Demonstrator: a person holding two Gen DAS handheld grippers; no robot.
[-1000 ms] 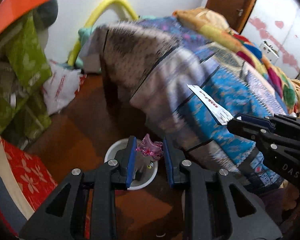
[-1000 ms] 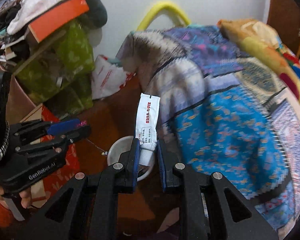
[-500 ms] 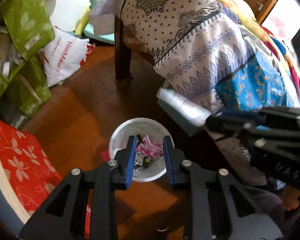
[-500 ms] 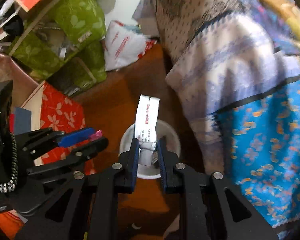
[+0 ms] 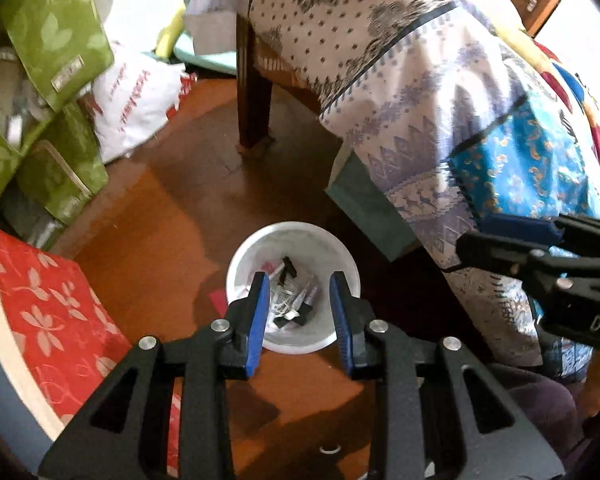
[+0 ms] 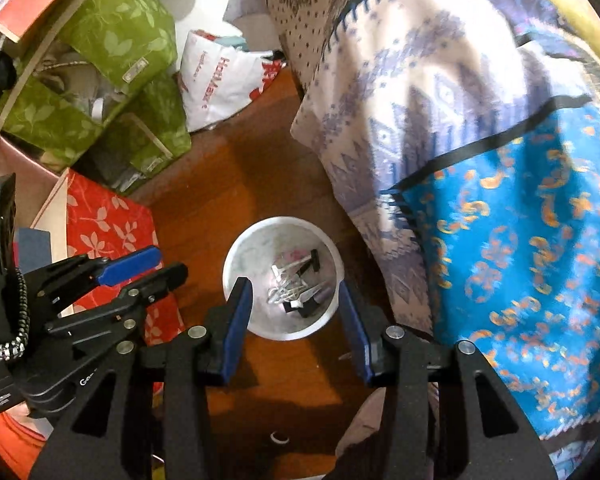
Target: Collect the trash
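Left gripper [image 5: 298, 292]: jaws apart, nothing between the blue pads; a half second ago a crumpled pink scrap sat clamped there, and the jaws have just been opening.

Right gripper [image 6: 296, 300]: jaws apart and empty, having just been opening; a half second ago they pinched a white sachet with red print. Both grippers point steeply down over the bin, each visible in the other's view at the frame edge.

White bin [image 5: 236, 268]: one, round, standing on the brown floor [image 5: 172, 208] just beside the draped bed. Neither the pink scrap nor the sachet shows in either gripper now (a pale pink patch at the far inner wall may be the scrap; the sachet cannot be told apart from the other litter). Judged: both pieces have been dropped in, so this carry is done and both hands are free for the next piece.

Contents: a tangle of white and black bits, too small to count surely.

Surroundings, counted:
- patterned bedspread [image 5: 440, 92], one
- dark wooden bed leg [image 5: 254, 92], one in view
- white shopping bag [image 6: 220, 76], one
- green leaf-print bags [image 6: 112, 36], at least two
- red floral board [image 5: 44, 300], one
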